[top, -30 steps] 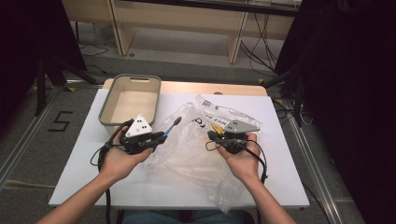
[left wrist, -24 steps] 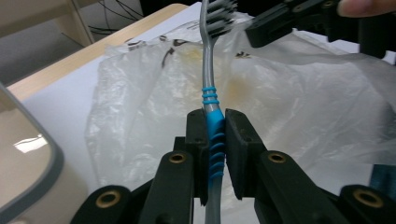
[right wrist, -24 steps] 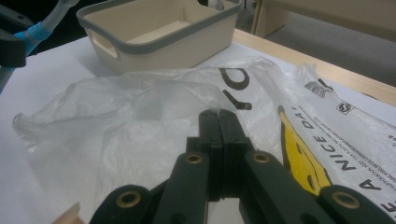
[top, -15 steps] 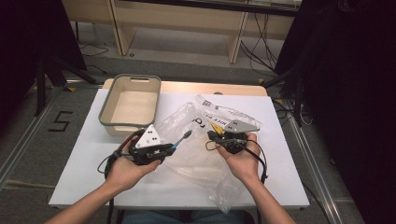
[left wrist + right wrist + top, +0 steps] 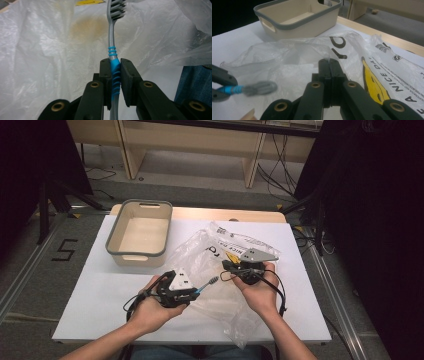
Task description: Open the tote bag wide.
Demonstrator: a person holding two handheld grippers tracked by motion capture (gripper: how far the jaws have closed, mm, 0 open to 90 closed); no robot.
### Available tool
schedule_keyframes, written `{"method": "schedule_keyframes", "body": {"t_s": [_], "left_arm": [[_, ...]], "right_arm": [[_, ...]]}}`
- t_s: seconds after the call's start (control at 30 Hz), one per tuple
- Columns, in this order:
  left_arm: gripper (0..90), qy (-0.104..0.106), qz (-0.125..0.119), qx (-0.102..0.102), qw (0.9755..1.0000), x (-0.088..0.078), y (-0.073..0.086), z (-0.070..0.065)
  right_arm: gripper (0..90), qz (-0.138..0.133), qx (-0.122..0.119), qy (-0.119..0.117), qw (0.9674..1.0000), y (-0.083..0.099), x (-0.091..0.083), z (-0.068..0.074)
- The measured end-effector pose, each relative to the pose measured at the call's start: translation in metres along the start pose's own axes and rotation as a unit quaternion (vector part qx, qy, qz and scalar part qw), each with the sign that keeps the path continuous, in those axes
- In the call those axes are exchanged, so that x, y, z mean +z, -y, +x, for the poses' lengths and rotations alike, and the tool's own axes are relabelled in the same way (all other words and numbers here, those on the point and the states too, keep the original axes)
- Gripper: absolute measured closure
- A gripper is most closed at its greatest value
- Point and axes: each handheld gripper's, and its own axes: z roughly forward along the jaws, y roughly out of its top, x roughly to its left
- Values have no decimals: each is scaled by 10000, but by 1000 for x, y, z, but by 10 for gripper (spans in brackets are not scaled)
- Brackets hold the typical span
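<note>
Left gripper (image 5: 192, 291) of mine is clamping a toothbrush (image 5: 113, 53) by its blue ribbed handle, jaws pressing on both sides, bristle head pointing away from me toward the clear plastic bag (image 5: 210, 265). From above, the brush head is hovering over the bag's near left part, just beside my other hand. Right gripper (image 5: 329, 62) is pinching a thin fold of that bag, jaws squeezed tight together on the film and lifting its edge a little. The bag is lying crumpled on the white table (image 5: 100, 290), printed side toward the right. Beyond it, a beige bin (image 5: 140, 232) with a grey rim is sitting at the far left.
</note>
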Motion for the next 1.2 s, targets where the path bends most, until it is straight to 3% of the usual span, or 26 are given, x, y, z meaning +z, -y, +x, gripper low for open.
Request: {"method": "schedule_keyframes", "body": {"t_s": [0.13,0.57,1.2], "left_arm": [[795,-57,153,71,9998,12,-3,-4],[795,-271,593,-63,9979,48,-14,-1],[794,-391,772,-314,9958,77,-22,7]], "right_arm": [[900,-12,-7,-6,10000,0,0,0],[900,-43,-12,-22,10000,-1,-1,1],[900,-62,-9,-25,10000,-2,-2,2]]}}
